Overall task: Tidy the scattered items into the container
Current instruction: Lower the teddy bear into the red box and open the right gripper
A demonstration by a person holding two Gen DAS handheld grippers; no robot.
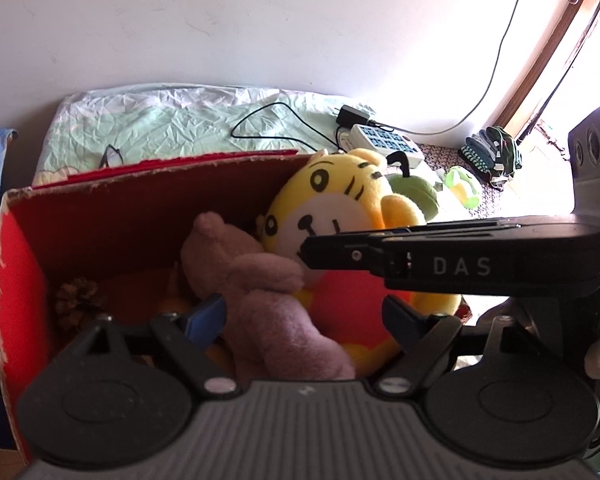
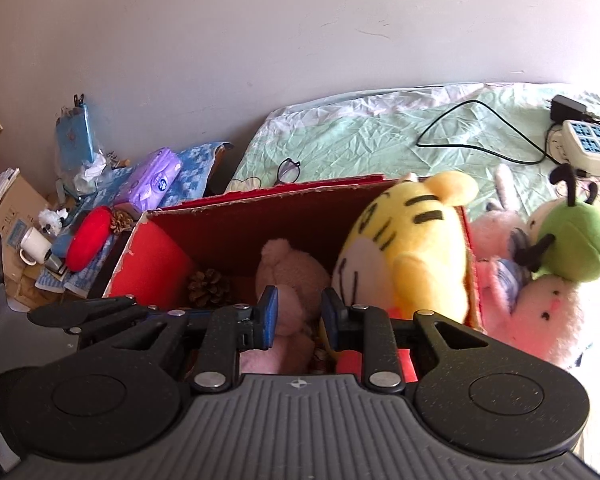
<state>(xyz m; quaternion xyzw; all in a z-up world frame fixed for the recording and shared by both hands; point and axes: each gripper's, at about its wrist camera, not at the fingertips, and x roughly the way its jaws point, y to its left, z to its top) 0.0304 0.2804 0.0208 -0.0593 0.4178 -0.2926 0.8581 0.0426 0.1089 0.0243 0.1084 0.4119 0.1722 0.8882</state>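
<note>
Plush toys fill the red cardboard box (image 2: 236,216) on the bed: a mauve teddy bear (image 1: 268,300) lies beside a yellow tiger plush (image 1: 340,208) that leans against the right wall, with a pine cone (image 2: 209,286) in the left corner. The left gripper (image 1: 306,318) has its fingers spread either side of the bear without pressing it, while the right gripper (image 2: 296,314) hovers above the box, fingers narrowly apart and empty. A green bug plush (image 2: 572,240) and pink plush (image 2: 540,312) remain outside, just right of the box.
</note>
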